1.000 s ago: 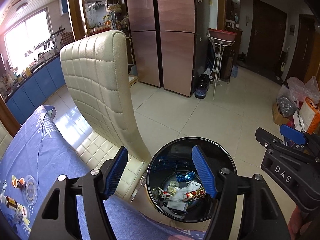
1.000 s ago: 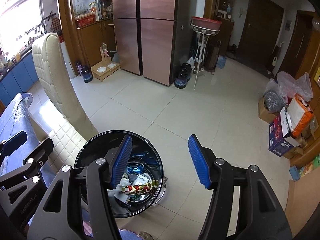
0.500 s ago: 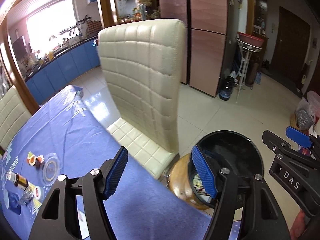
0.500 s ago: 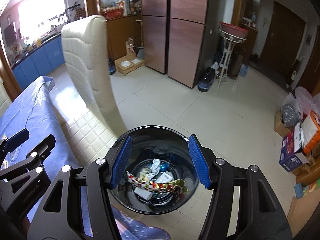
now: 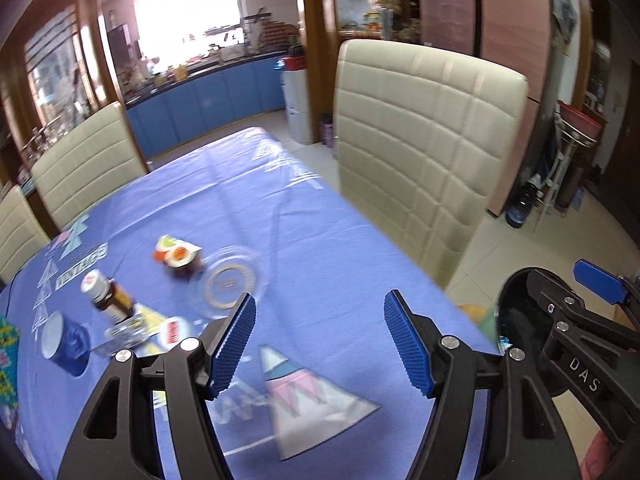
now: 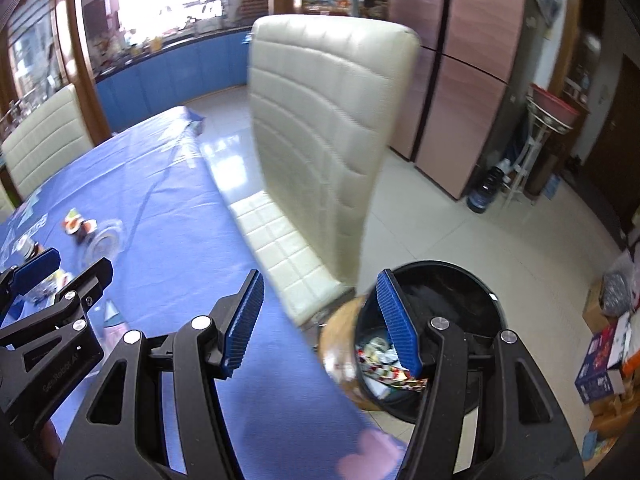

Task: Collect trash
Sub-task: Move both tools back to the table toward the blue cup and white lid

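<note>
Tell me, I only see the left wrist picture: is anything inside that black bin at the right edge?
Observer: Yes. In the right wrist view the bin holds crumpled wrappers, one of them a colourful patterned strip.
Visitor: Is the other claw carrying something?
Observer: No. The right claw is open and empty.
Visitor: Anything else on the floor over there?
Observer: Cardboard boxes sit beyond the bin, at the far right.
</note>
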A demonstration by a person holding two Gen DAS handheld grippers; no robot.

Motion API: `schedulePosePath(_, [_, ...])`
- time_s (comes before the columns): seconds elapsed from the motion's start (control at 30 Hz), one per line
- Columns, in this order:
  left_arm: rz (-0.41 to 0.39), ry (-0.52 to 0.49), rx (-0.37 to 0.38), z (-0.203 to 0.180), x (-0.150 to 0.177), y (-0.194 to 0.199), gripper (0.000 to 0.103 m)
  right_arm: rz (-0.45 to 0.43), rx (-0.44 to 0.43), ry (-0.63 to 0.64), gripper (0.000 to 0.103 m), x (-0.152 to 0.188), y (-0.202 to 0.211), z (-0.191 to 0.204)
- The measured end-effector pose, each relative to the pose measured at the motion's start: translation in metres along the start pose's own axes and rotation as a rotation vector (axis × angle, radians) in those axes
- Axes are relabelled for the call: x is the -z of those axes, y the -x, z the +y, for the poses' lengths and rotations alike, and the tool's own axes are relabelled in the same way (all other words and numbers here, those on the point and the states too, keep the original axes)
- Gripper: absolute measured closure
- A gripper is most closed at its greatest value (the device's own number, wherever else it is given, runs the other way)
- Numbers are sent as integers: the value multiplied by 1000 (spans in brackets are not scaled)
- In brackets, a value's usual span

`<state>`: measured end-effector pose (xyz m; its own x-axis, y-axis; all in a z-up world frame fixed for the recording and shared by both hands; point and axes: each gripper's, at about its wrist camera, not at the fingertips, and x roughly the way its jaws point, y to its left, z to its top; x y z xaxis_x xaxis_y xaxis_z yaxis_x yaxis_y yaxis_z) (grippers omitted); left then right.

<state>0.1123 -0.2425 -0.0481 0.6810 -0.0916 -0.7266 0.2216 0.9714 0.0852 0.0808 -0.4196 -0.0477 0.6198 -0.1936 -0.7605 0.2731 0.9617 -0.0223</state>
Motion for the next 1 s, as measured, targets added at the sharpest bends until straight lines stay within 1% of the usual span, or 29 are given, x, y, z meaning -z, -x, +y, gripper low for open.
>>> schedulePosePath(0.2, [18,95,-97,68,20,5,38,-8,-95,95,42,0,4,68])
schedulePosePath(0.37, [37,167,-153,117,36,6,38,3,-154,162,41,2,3,121])
schedulePosePath(0.53, [49,234,-196,163,49,9,38,3,-189,216,40,5,3,163])
schedulePosePath(0.7, [58,266,-230,193,58,8,38,5,-203,242,39,4,0,191])
schedulePosePath(0.77, [48,283,-243,205,61,9,38,7,-204,253,39,4,-3,200])
schedulePosePath(0.87, [35,280,-262,215,63,13,38,13,-210,260,38,4,-5,208])
schedulePosePath(1.0, [41,283,-273,228,65,9,38,26,-224,278,38,6,-8,223])
